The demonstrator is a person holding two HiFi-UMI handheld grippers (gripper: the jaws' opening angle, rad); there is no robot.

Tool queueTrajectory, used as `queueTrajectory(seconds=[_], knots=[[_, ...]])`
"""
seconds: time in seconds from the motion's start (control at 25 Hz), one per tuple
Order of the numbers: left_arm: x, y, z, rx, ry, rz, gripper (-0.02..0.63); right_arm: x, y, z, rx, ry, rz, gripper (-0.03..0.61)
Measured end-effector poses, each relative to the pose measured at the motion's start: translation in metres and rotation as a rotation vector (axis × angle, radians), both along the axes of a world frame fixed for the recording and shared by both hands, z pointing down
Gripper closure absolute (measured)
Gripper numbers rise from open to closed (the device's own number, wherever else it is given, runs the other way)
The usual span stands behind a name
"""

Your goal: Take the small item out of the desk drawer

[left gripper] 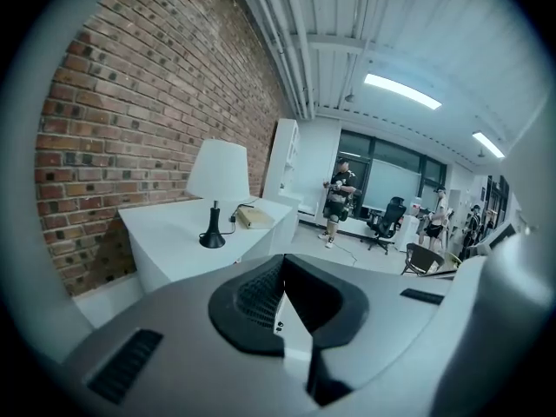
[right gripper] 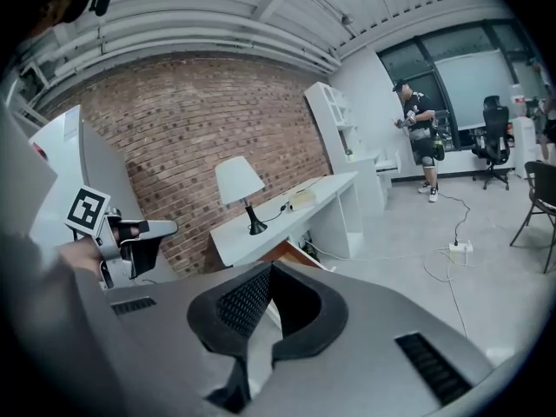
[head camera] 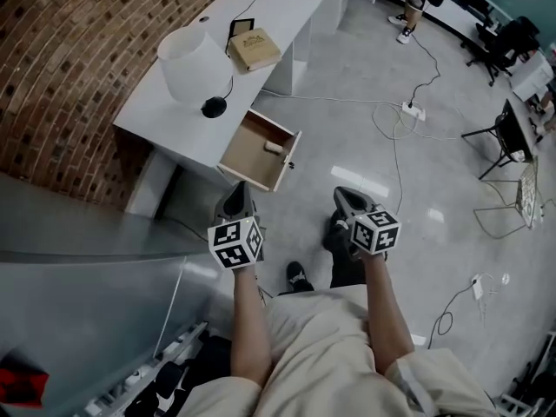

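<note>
Against the red brick wall [head camera: 61, 50] stands a long white desk [head camera: 269, 7], and from its near end a shallow wooden drawer with a white front panel [head camera: 248, 153] is pulled out over the glossy grey floor [head camera: 365, 137]. On the drawer's bare bottom, close to the front panel, lies the small pale cylindrical item [head camera: 274, 147], alone, with neither gripper touching it. On the desktop above the drawer stands a table lamp with a white tapered shade [head camera: 193, 63] and a round black base [head camera: 214, 106]. Farther along lie a flat tan box [head camera: 254, 49] and, just beside it, a small black-framed object [head camera: 241, 28] too small to identify. The person holds both tools out in front of the body, side by side and apart. The grey left gripper [head camera: 237, 195] points toward the drawer, its tip showing just short of the drawer's front corner in the head view. The grey right gripper [head camera: 346, 200] is to its right, over open floor. In each gripper view the dark ribbed pads have come together at the tips, and nothing is caught between them, so both tools are closed and empty. A white power strip [head camera: 412, 109] with loose cables lies on the floor beyond, and another person [right gripper: 420, 133] stands near the far windows.
</note>
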State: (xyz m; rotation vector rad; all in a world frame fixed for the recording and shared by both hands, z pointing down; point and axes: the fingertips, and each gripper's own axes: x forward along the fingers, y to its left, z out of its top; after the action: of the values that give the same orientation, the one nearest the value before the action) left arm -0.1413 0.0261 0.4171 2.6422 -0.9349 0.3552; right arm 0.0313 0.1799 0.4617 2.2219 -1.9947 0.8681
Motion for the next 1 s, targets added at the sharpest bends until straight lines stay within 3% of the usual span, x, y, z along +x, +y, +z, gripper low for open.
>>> queueTrajectory(seconds=[0.32,0.56,1.0], knots=[[0.008,-0.042,-0.008,0.033,0.005,-0.054,0.597,0.030,-0.063,-0.009,0.031,0.006,-0.058,0.554],[0.012,-0.092,-0.009,0.029,0.002,-0.162,0.598,0.054,-0.136,-0.010,0.057,-0.017,-0.153,0.554],[0.088,-0.147,0.031,-0.047,-0.079,-0.266,0.597,0.111,-0.255,0.008,-0.005,-0.042,-0.409,0.554]])
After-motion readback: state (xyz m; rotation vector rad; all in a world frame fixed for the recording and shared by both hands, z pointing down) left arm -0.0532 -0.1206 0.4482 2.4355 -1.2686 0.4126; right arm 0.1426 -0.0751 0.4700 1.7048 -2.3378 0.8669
